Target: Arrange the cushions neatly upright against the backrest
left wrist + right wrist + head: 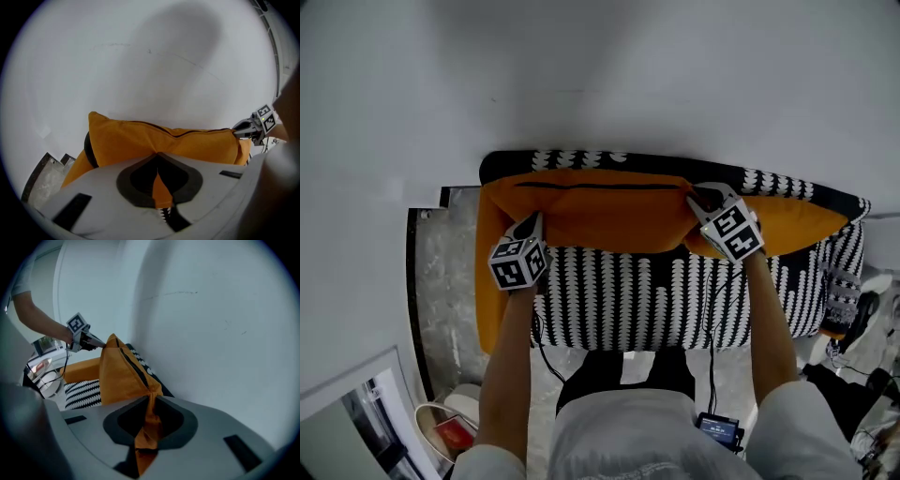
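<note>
A long orange cushion (600, 216) with a dark zip along its top stands upright against the backrest of a black-and-white patterned sofa (619, 300). My left gripper (530, 223) is shut on the cushion's lower left edge, and orange fabric (159, 185) is pinched between its jaws. My right gripper (698, 195) is shut on the upper right corner, with a fold of cloth (145, 427) squeezed in its jaws. Each gripper view shows the other gripper at the far end of the cushion (159, 140) (119, 376): the right one (243, 126) and the left one (91, 342).
A second orange cushion (797, 220) lies at the sofa's right end behind the right gripper. An orange armrest (490, 300) runs down the sofa's left side. A white wall (600, 75) rises behind the backrest. Marble floor (441, 281) and a round bin (441, 431) lie at the left.
</note>
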{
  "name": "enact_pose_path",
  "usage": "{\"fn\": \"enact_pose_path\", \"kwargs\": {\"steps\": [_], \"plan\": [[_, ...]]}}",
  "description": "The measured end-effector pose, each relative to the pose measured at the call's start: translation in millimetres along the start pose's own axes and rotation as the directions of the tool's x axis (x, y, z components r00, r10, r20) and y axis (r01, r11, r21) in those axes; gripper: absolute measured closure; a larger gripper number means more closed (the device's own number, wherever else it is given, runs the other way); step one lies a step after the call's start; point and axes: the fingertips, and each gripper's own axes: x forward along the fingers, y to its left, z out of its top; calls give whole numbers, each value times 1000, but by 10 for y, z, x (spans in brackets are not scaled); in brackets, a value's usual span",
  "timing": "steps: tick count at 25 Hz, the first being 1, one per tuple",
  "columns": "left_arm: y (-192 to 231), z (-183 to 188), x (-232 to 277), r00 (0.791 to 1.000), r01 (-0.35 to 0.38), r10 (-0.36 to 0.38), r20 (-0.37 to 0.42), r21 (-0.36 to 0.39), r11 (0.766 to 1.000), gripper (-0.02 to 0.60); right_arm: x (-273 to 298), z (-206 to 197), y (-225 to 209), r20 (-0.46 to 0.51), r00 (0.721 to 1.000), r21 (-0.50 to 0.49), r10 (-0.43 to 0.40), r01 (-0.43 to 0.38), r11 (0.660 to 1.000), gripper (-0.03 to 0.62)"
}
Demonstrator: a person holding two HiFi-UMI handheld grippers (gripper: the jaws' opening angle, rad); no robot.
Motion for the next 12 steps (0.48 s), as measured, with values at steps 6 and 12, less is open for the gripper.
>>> {"fn": "enact_pose_path", "kwargs": {"steps": [6, 12], "plan": [[9, -191, 125, 1000, 3, -4, -30, -24, 1000, 572, 184, -278, 87, -58, 998, 18, 7, -6, 1000, 546], [-19, -186, 163, 1000, -13, 12, -6, -49, 999, 551, 224, -358, 6, -52, 998, 38, -38, 40, 998, 542]]}}
